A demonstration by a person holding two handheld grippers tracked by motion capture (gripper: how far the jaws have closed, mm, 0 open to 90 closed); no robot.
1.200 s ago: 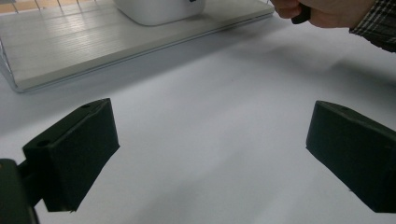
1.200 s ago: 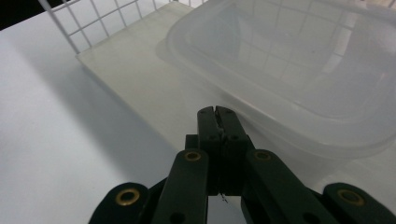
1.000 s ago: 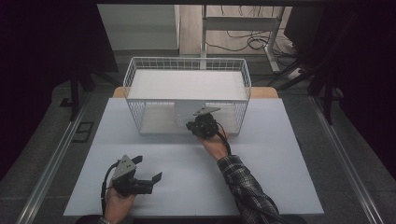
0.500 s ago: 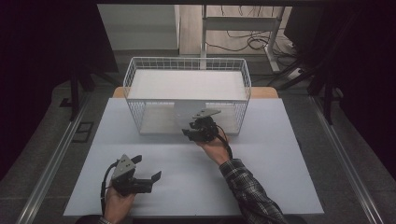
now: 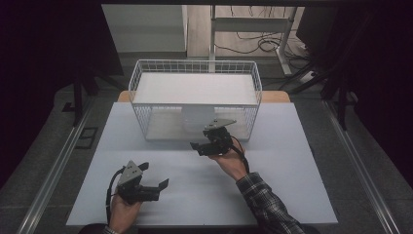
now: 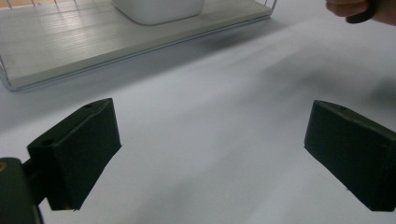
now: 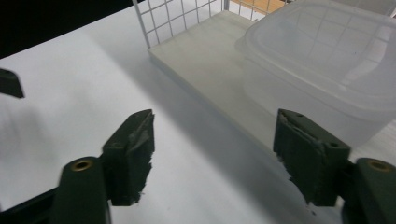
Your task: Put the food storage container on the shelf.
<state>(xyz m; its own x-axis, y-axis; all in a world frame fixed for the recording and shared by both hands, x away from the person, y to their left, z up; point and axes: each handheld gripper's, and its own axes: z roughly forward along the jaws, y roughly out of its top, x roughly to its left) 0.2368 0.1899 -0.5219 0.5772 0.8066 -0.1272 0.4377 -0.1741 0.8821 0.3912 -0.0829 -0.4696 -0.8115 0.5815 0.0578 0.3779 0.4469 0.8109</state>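
Translucent plastic container [image 7: 322, 70] sits inside white wire basket [image 5: 146, 92], on basket's pale floor near its open front, toward tabletop [image 5: 292, 195] far edge. Right tool [image 7: 212, 154] just outside basket front, jaws just been opening, nothing between them. Left tool [image 6: 210, 154] near tabletop front-left corner, jaws wide apart, empty.
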